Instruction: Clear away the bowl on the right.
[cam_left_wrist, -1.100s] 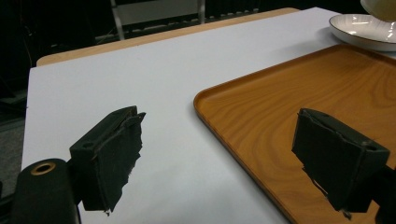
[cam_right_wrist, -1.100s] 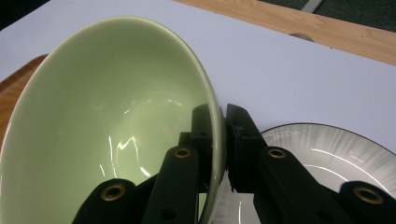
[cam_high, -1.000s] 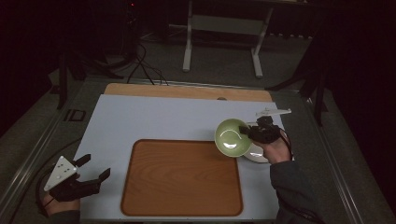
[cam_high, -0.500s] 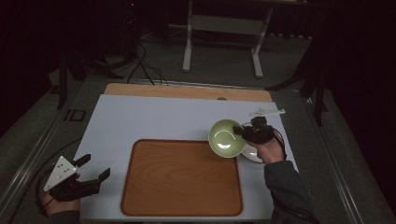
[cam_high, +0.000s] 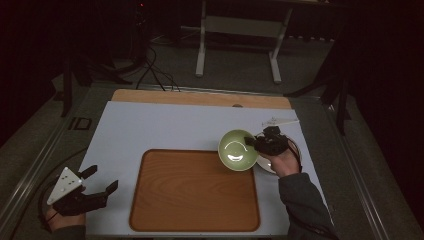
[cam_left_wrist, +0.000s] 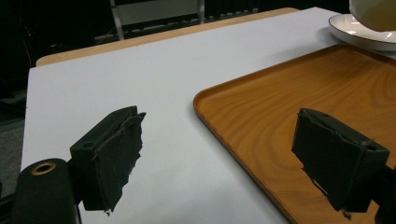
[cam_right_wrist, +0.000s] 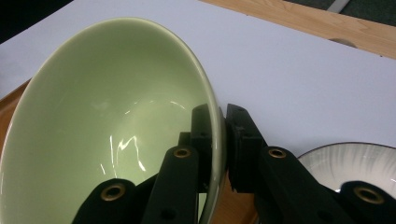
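Dark floor and stand legs lie beyond a white table (cam_high: 165, 125) carrying a wooden tray (cam_high: 195, 192). From above, the right gripper (cam_high: 252, 143) grasps a green bowl (cam_high: 238, 150) by its rim; over the last second the bowl has slid leftward off the white plate (cam_high: 267, 167) to overhang the tray's far right corner, so I judge it bound for the tray. The left gripper (cam_high: 97, 186) waits released, left of the tray.

Left gripper view: jaws parted wide and empty, straddling the tray's near edge (cam_left_wrist: 243, 135); its whole face is free.

Right gripper view: jaws clenched either side of the bowl's rim (cam_right_wrist: 212, 116), plate (cam_right_wrist: 355, 163) right of it.
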